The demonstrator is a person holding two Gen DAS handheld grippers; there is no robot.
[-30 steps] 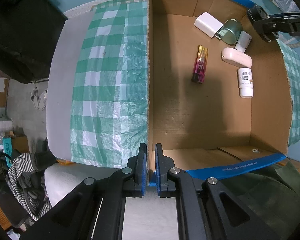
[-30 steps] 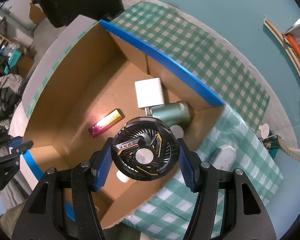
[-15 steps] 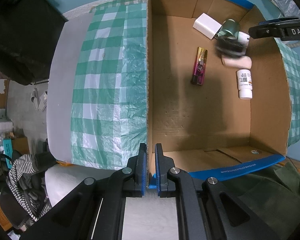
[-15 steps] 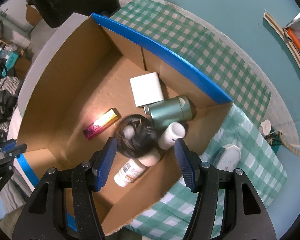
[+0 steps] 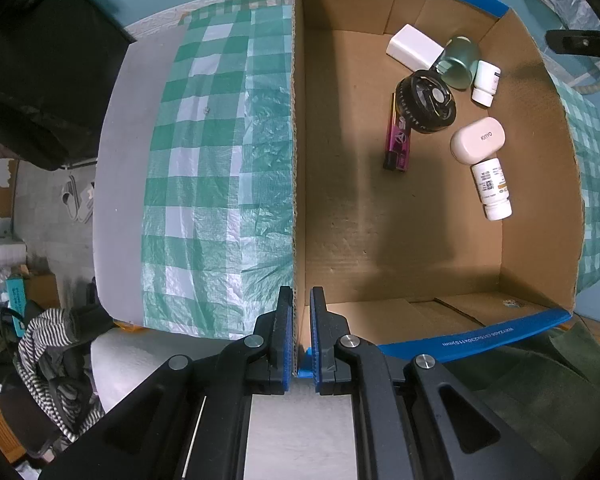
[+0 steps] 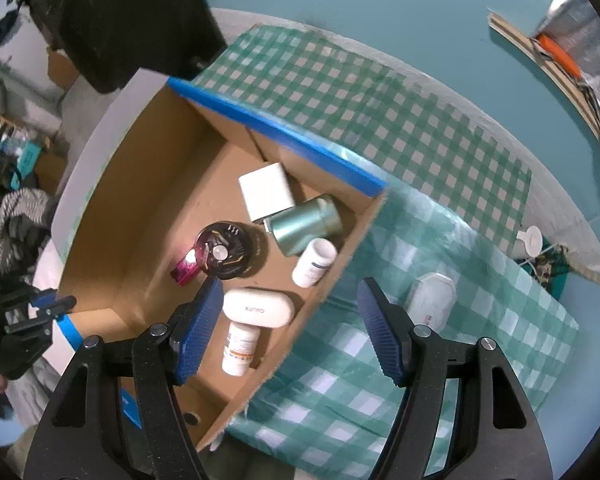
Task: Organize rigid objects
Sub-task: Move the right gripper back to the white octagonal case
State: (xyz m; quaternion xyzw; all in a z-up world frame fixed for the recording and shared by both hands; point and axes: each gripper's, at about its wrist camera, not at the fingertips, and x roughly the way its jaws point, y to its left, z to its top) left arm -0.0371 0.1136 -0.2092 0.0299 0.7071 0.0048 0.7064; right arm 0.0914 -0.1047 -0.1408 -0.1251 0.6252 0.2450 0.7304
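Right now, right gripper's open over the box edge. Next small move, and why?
Probably swing the right gripper right toward the white device lying on the checkered cloth outside the cardboard box. Its jaws are empty, the black fan already rests inside, and the left gripper grips the box wall.

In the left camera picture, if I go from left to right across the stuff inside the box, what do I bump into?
Purple lighter → black round fan → white oval case → label bottle.
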